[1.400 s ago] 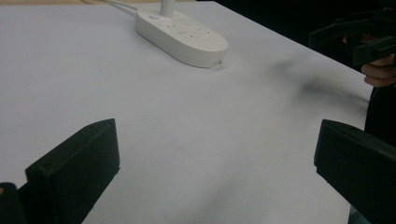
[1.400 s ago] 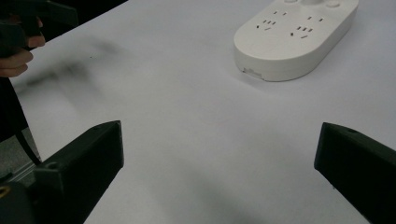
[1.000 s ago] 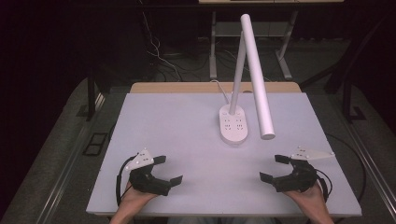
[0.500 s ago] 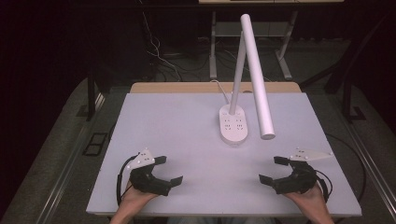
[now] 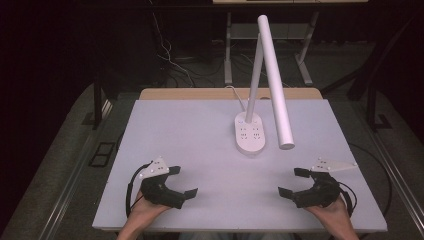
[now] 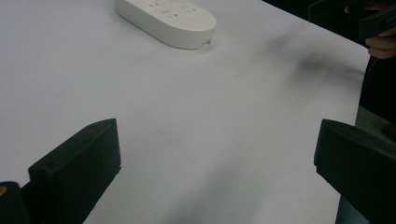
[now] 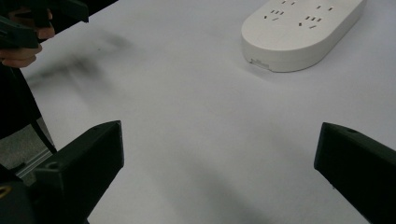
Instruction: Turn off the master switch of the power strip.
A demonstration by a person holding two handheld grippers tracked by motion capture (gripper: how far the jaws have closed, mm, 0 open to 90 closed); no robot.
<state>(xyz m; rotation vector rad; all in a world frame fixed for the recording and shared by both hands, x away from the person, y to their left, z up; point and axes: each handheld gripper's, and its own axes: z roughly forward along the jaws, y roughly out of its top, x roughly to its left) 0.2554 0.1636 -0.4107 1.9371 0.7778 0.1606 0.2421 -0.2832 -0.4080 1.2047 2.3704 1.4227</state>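
Observation:
A white desk lamp stands at the back middle of the white table (image 5: 200,150). Its oval base (image 5: 250,132) carries socket slots, and its long tube head (image 5: 274,85) slants down to the right. My left gripper (image 5: 183,181) rests near the front left edge, open and holding nothing. My right gripper (image 5: 291,182) rests near the front right edge, also open with nothing in it. The left gripper view has the lamp base (image 6: 168,16) beyond the wide-apart jaws of the left gripper (image 6: 215,177). In the right gripper view the base (image 7: 303,28) lies ahead of the right gripper (image 7: 215,177).
The lamp's cable (image 5: 237,97) runs off the table's back edge. Dark floor, cables and metal table legs (image 5: 227,45) lie behind. The other hand appears at the top right of the left gripper view (image 6: 380,28) and at the top left of the right gripper view (image 7: 23,32).

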